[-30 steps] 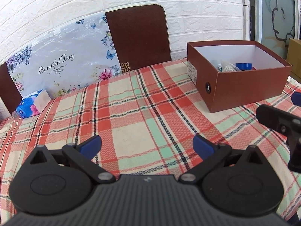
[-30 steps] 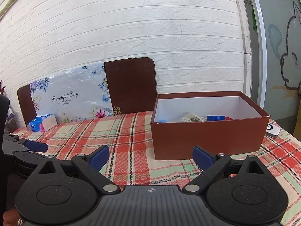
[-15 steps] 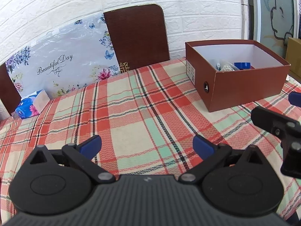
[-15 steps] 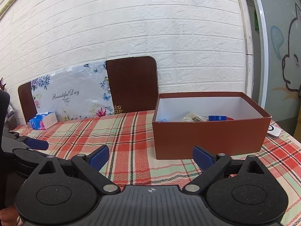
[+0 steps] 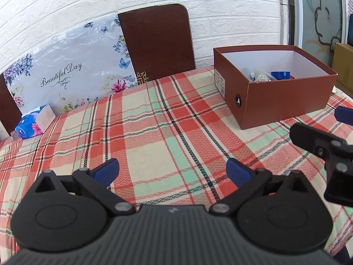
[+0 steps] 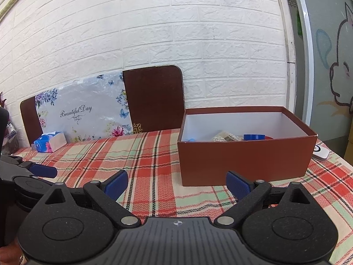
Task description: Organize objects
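Note:
An open brown cardboard box (image 5: 284, 101) (image 6: 245, 156) stands on the plaid tablecloth at the right. Inside it lie a blue round lid (image 5: 280, 74) (image 6: 254, 137), a bag of white beads (image 5: 261, 77) (image 6: 225, 137) and other small items. My left gripper (image 5: 172, 171) is open and empty above bare cloth, left of the box. My right gripper (image 6: 176, 182) is open and empty too, just in front of the box's near wall. Each gripper shows at the edge of the other's view.
A tissue pack (image 5: 33, 124) (image 6: 49, 142) lies at the table's far left. A floral "Beautiful Day" board (image 5: 70, 75) and a dark brown chair back (image 5: 157, 42) lean against the white brick wall. A small white device (image 6: 321, 153) sits right of the box.
Both views have shifted only slightly; the right gripper sits a little higher in the left wrist view. Both stay open and empty.

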The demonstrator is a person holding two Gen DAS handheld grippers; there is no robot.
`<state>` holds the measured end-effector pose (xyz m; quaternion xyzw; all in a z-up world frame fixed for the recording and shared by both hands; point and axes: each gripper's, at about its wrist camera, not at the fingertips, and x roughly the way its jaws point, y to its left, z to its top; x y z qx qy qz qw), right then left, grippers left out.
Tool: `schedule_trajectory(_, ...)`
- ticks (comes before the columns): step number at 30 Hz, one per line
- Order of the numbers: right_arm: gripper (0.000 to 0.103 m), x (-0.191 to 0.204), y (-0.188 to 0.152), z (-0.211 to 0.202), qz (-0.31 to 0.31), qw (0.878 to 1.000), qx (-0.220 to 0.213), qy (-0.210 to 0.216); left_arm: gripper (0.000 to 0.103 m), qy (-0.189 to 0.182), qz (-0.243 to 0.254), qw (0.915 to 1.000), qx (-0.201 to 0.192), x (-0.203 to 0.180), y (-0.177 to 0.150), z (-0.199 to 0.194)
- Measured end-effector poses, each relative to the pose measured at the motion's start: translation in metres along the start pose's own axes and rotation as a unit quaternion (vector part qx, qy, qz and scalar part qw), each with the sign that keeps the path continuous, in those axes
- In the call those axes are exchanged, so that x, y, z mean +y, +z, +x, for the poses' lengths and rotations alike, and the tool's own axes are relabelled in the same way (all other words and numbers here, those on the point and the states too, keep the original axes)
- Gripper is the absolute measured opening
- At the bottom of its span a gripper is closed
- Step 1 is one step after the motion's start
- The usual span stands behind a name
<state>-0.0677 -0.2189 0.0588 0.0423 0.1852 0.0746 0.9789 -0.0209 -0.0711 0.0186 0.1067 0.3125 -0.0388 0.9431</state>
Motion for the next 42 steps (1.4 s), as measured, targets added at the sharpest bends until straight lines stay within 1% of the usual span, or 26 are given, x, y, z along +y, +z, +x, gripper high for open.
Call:
schedule_trajectory(13, 0.095, 0.0018, -0.0015, 0.0005, -0.001, 1.0, 0.003, 0.0, 0.103, -0.005, -0.005, 0.9999, 0.009, -0.0002, -0.0015, 0.0011)
schedule_trajectory(33, 0.096, 0.0035, -0.0028, 0.0014, -0.002, 1.0, 0.005, -0.001, 0.103, -0.007, -0.003, 0.9999, 0.012, -0.0015, -0.0024, 0.0012)
schedule_trajectory(42, 0.096, 0.0035, -0.0052, 0.0023, -0.001, 1.0, 0.007, -0.001, 0.103, -0.019, -0.003, 0.9997, 0.018, -0.0008, -0.0044, 0.0039)
